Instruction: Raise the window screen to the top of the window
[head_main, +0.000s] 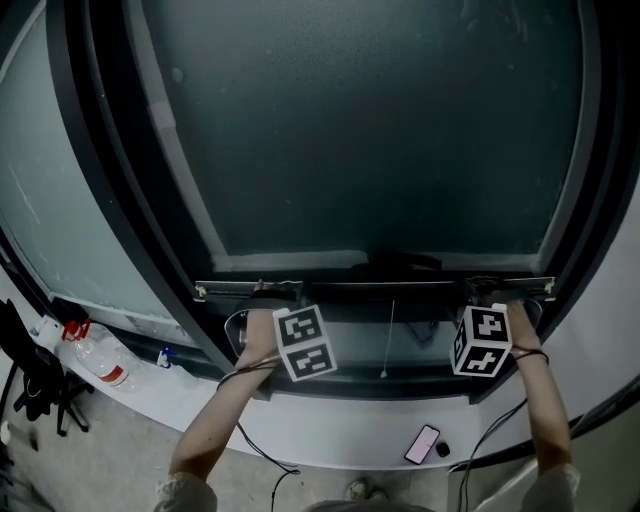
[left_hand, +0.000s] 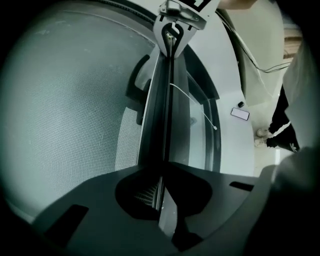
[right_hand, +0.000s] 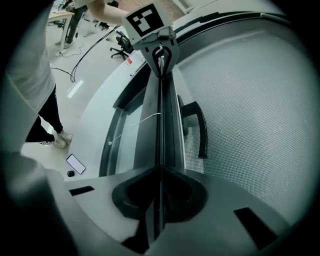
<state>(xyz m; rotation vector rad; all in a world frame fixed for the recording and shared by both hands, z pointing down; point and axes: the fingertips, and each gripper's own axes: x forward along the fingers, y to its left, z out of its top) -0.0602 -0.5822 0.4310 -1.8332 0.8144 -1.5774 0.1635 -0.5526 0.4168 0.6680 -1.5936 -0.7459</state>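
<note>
Grey mesh of the window screen (head_main: 370, 130) is hanging low, with its dark bottom rail (head_main: 380, 288) sitting near the bottom edge of the window frame (head_main: 110, 180), just above the white sill (head_main: 330, 440). You're clamping that rail with both tools, your left gripper (left_hand: 161, 200) pinching it near its left end and your right gripper (right_hand: 159, 207) near its right end. A thin pull cord (head_main: 390, 335) is dangling from the rail's middle, and a phone (head_main: 422, 444) is lying near the sill's front edge.

Pale sleeves (head_main: 185, 494) (ending near the elbows), thin black cables (head_main: 262, 452) at both wrists, black-and-white marker cubes (head_main: 304, 343)
</note>
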